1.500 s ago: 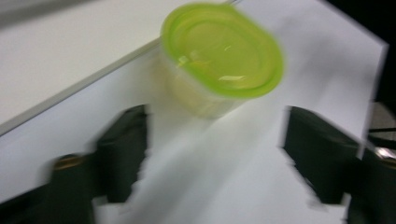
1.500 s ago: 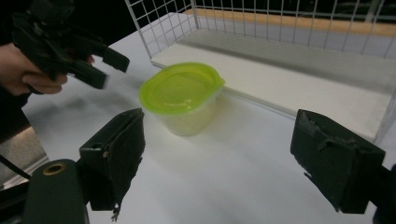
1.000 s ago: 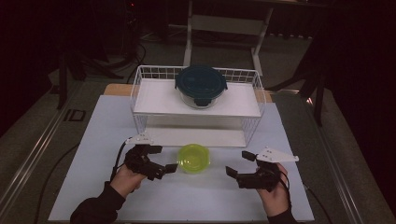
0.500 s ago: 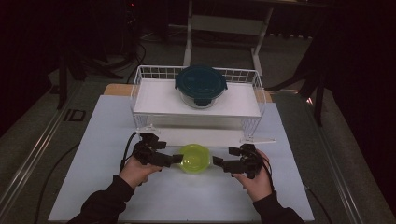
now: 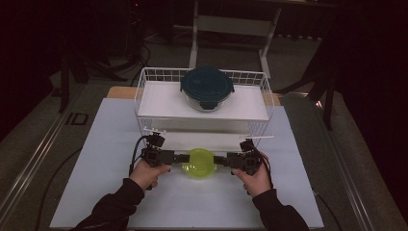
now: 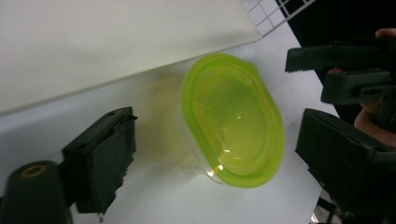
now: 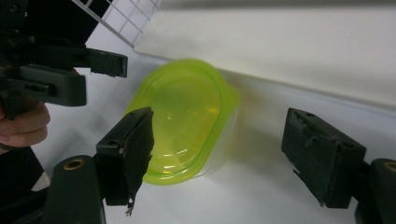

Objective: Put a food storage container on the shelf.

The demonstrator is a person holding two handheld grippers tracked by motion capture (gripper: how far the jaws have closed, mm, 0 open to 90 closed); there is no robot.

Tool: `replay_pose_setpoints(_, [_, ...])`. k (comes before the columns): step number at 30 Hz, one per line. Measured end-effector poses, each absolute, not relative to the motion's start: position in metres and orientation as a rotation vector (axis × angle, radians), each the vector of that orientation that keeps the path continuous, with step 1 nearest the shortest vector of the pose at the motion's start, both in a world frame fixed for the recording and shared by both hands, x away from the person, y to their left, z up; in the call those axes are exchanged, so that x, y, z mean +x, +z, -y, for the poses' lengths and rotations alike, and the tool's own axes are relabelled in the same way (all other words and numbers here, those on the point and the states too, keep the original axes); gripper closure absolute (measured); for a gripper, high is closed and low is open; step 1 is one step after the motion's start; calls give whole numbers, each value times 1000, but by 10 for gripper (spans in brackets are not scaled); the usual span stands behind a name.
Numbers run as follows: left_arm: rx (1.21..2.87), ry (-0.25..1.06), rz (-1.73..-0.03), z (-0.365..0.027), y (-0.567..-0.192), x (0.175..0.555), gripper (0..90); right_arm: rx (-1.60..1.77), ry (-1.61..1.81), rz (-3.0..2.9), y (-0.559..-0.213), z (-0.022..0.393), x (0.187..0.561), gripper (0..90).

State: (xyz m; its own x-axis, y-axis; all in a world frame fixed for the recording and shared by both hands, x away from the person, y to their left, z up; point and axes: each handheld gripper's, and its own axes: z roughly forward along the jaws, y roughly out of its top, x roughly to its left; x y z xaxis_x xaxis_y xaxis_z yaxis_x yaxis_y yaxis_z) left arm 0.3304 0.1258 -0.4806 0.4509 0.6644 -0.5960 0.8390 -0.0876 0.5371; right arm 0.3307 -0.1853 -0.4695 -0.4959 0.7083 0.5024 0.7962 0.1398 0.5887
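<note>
A small clear tub with a yellow-green lid (image 5: pixel 198 162) stands on the white table, just in front of the wire basket. My left gripper (image 5: pixel 177 158) comes at it from the left and my right gripper (image 5: pixel 220 160) from the right, both lying level. In the left gripper view the tub (image 6: pixel 233 121) sits between the jaws of the left gripper (image 6: pixel 217 133), which have just been closing; neither pad presses on it. In the right gripper view the tub (image 7: pixel 182 116) lies between the right gripper (image 7: pixel 219 137) jaws, also just closing, with the far pad well clear.
A white wire basket (image 5: pixel 144 96) with a white floor stands behind the tub. A round glass container with a dark teal lid (image 5: pixel 207 88) rests in it. The white table mat (image 5: pixel 96 159) spreads to both sides and toward the person.
Both hands have moved inward and a little toward the basket, from well apart to right beside the tub. The tub has stayed in place.
</note>
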Motion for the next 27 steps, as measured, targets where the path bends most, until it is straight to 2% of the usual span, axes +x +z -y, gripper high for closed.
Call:
replay_pose_setpoints(4, [1783, -306, -1322, -126, -486, 334, 198, -1532, -1257, 2252, -476, 184, 335, 290])
replay_pose_setpoints(5, [1778, -315, -1333, -126, -487, 334, 267, -1530, -1231, 2232, -479, 182, 337, 312])
replay_pose_setpoints(7, [1777, -336, -1346, -125, -489, 335, 336, -1538, -1217, 2205, -483, 182, 339, 350])
replay_pose_setpoints(15, [1773, -361, -1379, -122, -496, 336, 544, -1575, -1155, 2145, -491, 181, 344, 505])
replay_pose_setpoints(27, [1752, -437, -1396, -121, -504, 338, 716, -1582, -1098, 2085, -496, 176, 346, 673])
